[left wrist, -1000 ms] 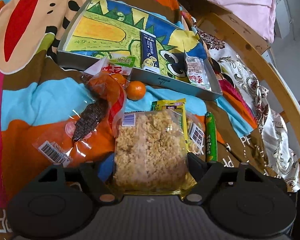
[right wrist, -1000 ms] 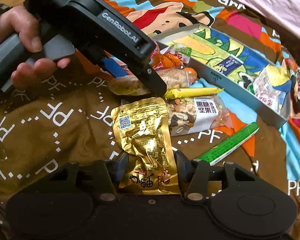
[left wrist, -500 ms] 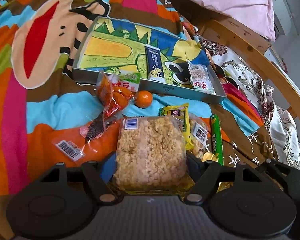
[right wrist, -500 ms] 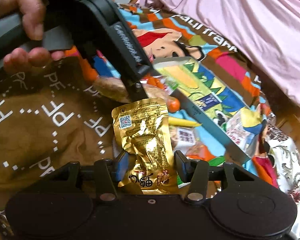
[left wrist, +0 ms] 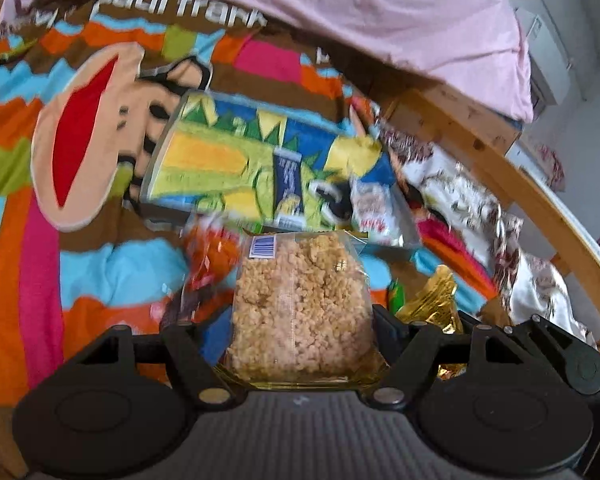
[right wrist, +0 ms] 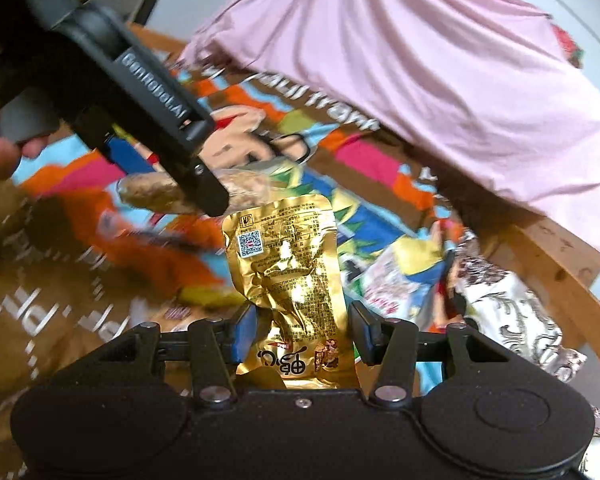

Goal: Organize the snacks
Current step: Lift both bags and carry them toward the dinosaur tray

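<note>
My left gripper (left wrist: 300,320) is shut on a clear bag of puffed rice snack (left wrist: 300,296) and holds it up off the bedspread. My right gripper (right wrist: 300,320) is shut on a gold foil pouch (right wrist: 288,268), also lifted. The pouch shows in the left wrist view (left wrist: 436,300) at the right. The dinosaur-print tray (left wrist: 172,152) lies ahead on the bed, with a dark blue packet (left wrist: 288,180) and a white packet (left wrist: 372,212) in it. The left gripper's body (right wrist: 140,88) crosses the right wrist view.
Orange snack bags (left wrist: 212,256) and a green stick (left wrist: 396,296) lie on the colourful bedspread below the tray. A pink duvet (left wrist: 380,12) is behind. A wooden bed rail (left wrist: 520,184) curves along the right.
Both grippers have risen and tilted up with their snacks. The bedspread items have dropped lower in view and the pink duvet now fills the top.
</note>
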`<state>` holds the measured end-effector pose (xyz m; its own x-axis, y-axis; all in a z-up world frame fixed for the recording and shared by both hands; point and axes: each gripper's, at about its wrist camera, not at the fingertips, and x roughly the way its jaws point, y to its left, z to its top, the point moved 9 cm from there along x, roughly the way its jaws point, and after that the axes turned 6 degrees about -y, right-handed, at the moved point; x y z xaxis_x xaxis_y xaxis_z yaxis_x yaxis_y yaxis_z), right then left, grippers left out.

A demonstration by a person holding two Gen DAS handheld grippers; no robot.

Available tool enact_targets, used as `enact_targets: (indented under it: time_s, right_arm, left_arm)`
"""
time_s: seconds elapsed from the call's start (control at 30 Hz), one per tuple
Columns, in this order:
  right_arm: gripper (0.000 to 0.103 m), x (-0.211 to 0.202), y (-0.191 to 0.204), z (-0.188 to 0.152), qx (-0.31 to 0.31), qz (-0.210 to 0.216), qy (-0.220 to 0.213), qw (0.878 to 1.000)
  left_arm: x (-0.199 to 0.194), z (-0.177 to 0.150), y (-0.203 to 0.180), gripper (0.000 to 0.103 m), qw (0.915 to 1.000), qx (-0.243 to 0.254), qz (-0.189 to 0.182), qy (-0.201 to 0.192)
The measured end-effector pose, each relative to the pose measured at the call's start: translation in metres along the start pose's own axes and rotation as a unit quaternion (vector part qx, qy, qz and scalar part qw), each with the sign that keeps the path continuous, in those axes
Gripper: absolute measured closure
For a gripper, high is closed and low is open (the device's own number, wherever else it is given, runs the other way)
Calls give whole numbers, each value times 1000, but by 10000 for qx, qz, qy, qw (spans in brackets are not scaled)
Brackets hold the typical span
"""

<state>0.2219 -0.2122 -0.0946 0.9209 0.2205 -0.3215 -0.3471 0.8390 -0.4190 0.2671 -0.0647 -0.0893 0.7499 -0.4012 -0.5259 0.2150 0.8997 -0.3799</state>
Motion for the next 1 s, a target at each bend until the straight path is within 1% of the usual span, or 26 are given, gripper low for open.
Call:
enact_targets:
  time_s: [0.13, 0.23, 0.3, 0.4, 0.53, 0.63, 0.77, 0.83, 1.0]
  right_arm:
    - [52, 10, -21, 12, 248, -310, -281, 9988]
    - [52, 25, -37, 20, 402, -472, -466, 9970]
    - [52, 37, -50, 27, 625, -580, -635, 9943]
    - [51, 57, -71, 37, 1027, -792, -849, 9879]
    - [51, 85, -104, 46, 1677, -929, -1060, 9757]
    - [51, 103, -126, 47, 2100, -958, -1171, 9659]
    - [51, 127, -149, 38, 2611, -1028, -1141, 9530]
    - [51, 138, -158, 29, 2922, -1035, -1077, 9446]
    - [51, 164, -171, 3, 3439, -1006, -719, 9308]
  left_arm:
    - [3, 21, -11, 27, 9992, 95, 60, -382]
    - [9, 43, -17, 27, 9971, 97, 163, -737]
    - [14, 59, -20, 27, 9951, 90, 248, -953]
    - [24, 81, -24, 27, 9911, 95, 365, -1273]
    - [42, 105, -26, 27, 9857, 180, 520, -1594]
    - [62, 117, -28, 27, 9834, 227, 597, -1697]
    - [95, 123, -28, 27, 9825, 155, 681, -1727]
    - [114, 122, -25, 27, 9832, 77, 736, -1667]
    - [153, 114, -18, 27, 9857, 111, 840, -1459]
